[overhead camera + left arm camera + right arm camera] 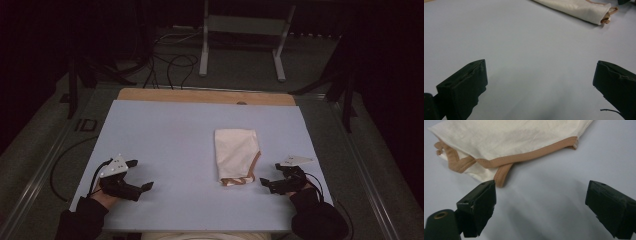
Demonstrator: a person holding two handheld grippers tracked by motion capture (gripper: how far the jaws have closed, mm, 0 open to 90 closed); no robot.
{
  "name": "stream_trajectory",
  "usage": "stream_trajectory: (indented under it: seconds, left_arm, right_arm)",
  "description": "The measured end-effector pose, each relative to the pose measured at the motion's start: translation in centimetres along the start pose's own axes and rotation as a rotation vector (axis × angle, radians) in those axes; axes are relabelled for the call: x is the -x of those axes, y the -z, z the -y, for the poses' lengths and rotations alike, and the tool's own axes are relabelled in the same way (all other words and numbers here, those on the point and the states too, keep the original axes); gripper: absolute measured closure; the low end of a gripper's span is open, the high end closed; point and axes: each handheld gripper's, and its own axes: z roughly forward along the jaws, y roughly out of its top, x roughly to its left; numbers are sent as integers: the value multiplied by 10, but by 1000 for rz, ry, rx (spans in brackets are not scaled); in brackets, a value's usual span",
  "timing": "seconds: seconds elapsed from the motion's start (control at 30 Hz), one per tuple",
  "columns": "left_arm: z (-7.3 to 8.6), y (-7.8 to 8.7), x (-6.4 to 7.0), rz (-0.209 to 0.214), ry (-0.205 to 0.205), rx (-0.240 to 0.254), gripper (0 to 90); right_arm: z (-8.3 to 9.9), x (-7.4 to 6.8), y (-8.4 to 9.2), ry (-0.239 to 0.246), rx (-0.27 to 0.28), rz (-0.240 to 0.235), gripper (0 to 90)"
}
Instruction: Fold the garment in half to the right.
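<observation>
While both grippers are waiting with jaws apart, the folded cream garment (237, 156) is lying right of centre.
Its long axis is running away from the person; the right gripper (272, 181) is sitting just beside its tan-trimmed near end (499, 167), the left gripper (140, 175) well apart.

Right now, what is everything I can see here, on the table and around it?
Folded cloth: one, cream with tan-brown trim, right of the table's middle, trim end toward the person.
Table top: one, pale blue-grey sheet, with a bare wooden strip along its far edge.
Metal stand: one, light grey, on the floor beyond the table.
Cables: several, black, looped on the floor behind the table.
Left gripper: one, black with a grey plate, near left of the table, fingers apart, holding nothing.
Right gripper: one, black with a grey plate, beside the cloth's near right corner, fingers apart.
Sleeves: two, dark, at the bottom edge.
</observation>
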Motion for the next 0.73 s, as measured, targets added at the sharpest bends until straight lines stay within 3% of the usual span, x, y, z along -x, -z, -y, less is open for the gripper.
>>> stream_trajectory:
  seconds: [0.07,0.27,0.73]
  left_arm:
    - [0,0,0,0,0,1,3]
    - [0,0,0,0,-4,0,3]
    - [1,-1,1,7,-1,0,3]
  right_arm:
    - [-1,0,-1,3,-2,17,99]
    - [-1,-1,-4,10,-11,-5,99]
    - [-1,0,-6,19,-17,-5,99]
